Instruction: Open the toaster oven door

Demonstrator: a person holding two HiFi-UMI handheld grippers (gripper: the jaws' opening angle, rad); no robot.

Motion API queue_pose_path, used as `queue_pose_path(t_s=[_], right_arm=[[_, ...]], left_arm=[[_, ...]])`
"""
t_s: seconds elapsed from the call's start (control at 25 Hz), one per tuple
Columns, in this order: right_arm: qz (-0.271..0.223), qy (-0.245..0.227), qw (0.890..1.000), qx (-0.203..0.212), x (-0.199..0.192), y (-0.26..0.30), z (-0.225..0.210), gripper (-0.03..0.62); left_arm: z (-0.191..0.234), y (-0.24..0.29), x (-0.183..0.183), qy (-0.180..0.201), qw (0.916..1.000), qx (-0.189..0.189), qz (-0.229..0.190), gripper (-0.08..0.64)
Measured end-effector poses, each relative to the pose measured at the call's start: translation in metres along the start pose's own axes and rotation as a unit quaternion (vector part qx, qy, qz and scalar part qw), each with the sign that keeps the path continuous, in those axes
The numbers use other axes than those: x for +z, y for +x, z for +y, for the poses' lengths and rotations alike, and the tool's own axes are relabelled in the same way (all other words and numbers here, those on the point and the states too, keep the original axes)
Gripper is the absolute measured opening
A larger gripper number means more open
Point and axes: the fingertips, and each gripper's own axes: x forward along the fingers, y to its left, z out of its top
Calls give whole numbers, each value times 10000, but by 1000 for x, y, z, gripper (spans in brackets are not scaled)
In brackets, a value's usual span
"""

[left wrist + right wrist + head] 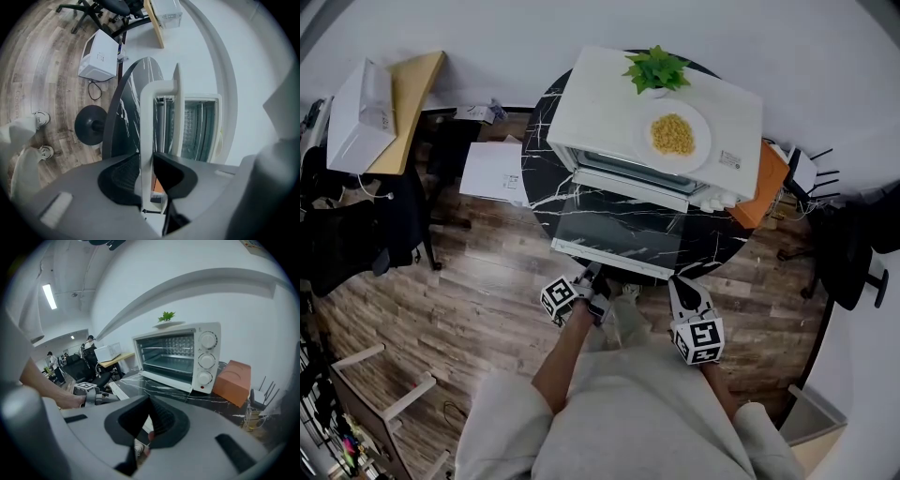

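On the counter, the toaster oven door lies fully down, so I judge only release remains: my left hand-held gripper clamps its front edge, and my right hand-held gripper is closed on nothing.

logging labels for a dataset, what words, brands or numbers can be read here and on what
No text can be read.
Sticker on the oven: too small.
Print on the white box: blurred.
Left cube, right cube: square markers, no letters.
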Motion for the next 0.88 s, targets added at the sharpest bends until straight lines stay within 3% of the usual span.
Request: queue_pose_path(t_s=[0.36, 0.6, 0.72, 0.88], right_arm=[[-21, -58, 10000, 75, 3, 6, 4, 12], [-18, -55, 9999, 107, 4, 11, 7, 12], [-23, -83, 9999, 145, 6, 15, 10, 12], [-63, -81, 9998, 145, 10, 19, 12, 12]], left_arm=[[2, -18, -6, 142, 9998, -8, 143, 97], [-6, -33, -7, 1121, 9920, 188, 543, 97], [-15, -40, -3, 1832, 9802, 304, 681, 93], [-25, -47, 5, 3081, 9459, 624, 808, 45]])
